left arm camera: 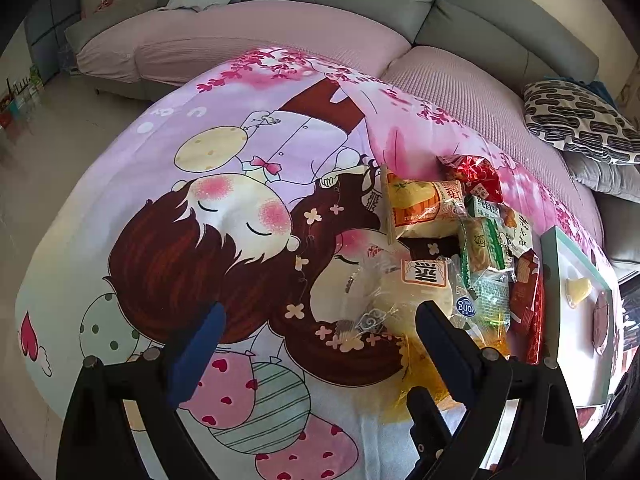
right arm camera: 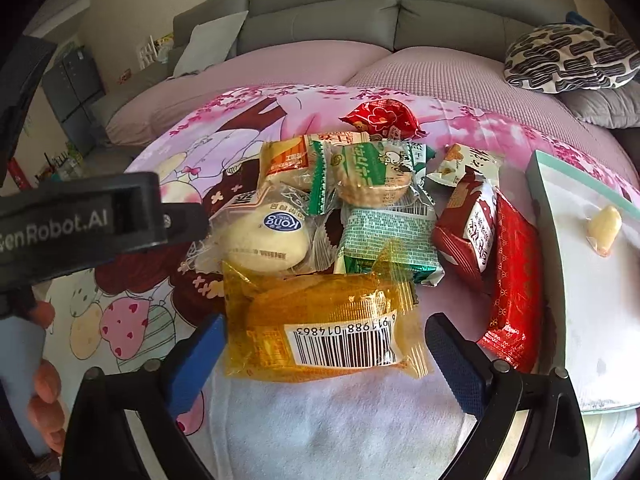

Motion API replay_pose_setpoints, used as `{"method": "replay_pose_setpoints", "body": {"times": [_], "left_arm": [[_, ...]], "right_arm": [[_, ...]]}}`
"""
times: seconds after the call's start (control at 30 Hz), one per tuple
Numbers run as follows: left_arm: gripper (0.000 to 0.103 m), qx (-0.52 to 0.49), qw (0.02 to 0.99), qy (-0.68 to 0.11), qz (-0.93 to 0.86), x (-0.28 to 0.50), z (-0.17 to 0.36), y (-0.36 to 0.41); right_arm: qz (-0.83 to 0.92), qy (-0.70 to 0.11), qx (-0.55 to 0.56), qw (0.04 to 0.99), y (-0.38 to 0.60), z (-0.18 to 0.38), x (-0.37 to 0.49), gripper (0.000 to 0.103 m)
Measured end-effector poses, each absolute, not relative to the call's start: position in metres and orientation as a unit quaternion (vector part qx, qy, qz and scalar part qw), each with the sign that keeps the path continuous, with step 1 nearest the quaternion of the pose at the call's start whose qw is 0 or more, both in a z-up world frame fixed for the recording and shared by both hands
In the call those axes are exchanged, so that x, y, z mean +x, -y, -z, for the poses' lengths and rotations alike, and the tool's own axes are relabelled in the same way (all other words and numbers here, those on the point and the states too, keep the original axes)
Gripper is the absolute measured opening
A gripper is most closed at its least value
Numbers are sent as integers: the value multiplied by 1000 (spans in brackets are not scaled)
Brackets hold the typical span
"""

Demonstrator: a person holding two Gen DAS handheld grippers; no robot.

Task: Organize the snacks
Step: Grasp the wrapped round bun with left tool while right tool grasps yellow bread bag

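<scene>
Yellow snack packet point(right arm camera: 324, 324) lies crosswise between right gripper point(right arm camera: 324, 352) fingers.

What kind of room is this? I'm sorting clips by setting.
Most likely a home living room. A grey sectional sofa with pink seat covers wraps around behind, a patterned throw cushion lies on it, and a cartoon-print cloth covers the surface holding the snack pile.

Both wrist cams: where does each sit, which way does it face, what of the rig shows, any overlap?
Left wrist: on the left gripper, angled down at the cartoon cloth; own open fingers show.
Right wrist: on the right gripper, open around the yellow packet; left gripper body and a hand show.
Shared: snack pile, tray, sofa.
</scene>
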State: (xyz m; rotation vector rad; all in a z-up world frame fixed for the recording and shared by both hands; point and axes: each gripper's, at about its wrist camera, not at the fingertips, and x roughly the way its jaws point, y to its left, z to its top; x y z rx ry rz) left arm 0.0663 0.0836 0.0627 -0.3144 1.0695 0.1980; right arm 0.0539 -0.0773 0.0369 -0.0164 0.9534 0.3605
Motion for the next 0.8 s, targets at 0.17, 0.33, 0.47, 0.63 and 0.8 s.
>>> {"method": "replay_pose_setpoints", "body": {"times": [0.17, 0.33, 0.47, 0.63, 0.8], "left_arm": [[96, -147, 848, -505, -73, 73, -66, -71], [96, -139, 847, -511, -50, 83, -64, -57], [96, -132, 840, -524, -37, 95, -55, -48], [96, -131, 834, -536, -21, 105, -49, -41], [96, -141, 825, -547, -12, 111, -41, -43]], "right_arm": [[-168, -460, -8, 872, 82, -37, 55, 97], [-163, -466, -2, 870, 89, -36, 57, 97], [-159, -471, 3, 868, 93, -35, 58, 97], [-154, -474, 3, 867, 95, -33, 60, 97], [-153, -476, 2, 866, 96, -32, 60, 97]]}}
